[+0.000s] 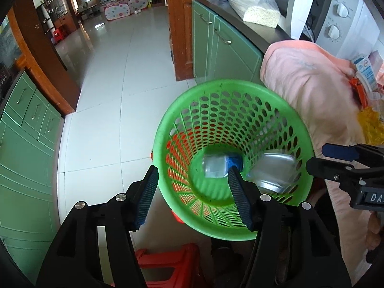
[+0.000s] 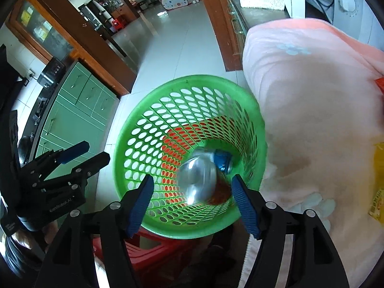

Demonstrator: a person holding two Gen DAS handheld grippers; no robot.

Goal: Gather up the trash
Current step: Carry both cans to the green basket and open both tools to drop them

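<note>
1. Nearest your lens in both wrist views are the ribbed blue pads; your left gripper (image 1: 192, 196) has its jaws apart with nothing pressed between them, one pad outside the rim, the other over the basket's mouth

2. Your right gripper (image 2: 192, 204) is likewise parted and empty; the silver can (image 2: 198, 182) seen between its fingers is blurred and unsupported, judged to be dropping free into the basket

3. Green basket (image 1: 297, 144): perforated, tilted mouth towards you, sitting on a red stool (image 1: 168, 264). Judged placed at the cloth's edge so trash can be let go straight over it

4. Already at the bottom: a blue-and-silver can (image 1: 222, 165) lying on its side. The silver can (image 1: 273, 175) shows beside it in the left view, smeared by motion

5. Both grippers point steeply down over the mouth, close to each other but apart; the right one's fingers show at the left view's right edge

6. Remaining trash, judged: on the pink cloth (image 1: 300, 84) to the right lie a white-and-blue carton (image 1: 366, 72), something orange (image 1: 360, 91) and a yellow wrapper (image 1: 372, 127). Their exact contact with one another cannot be told

7. Surroundings: green cabinets (image 1: 216, 48), a bag of pale grains (image 1: 259, 9) and a white microwave (image 1: 340, 16) on the counter behind; tiled floor open to the left

8. Obstruction: only the basket's near rim under your left fingers; lift clear before swinging right to the cloth
</note>
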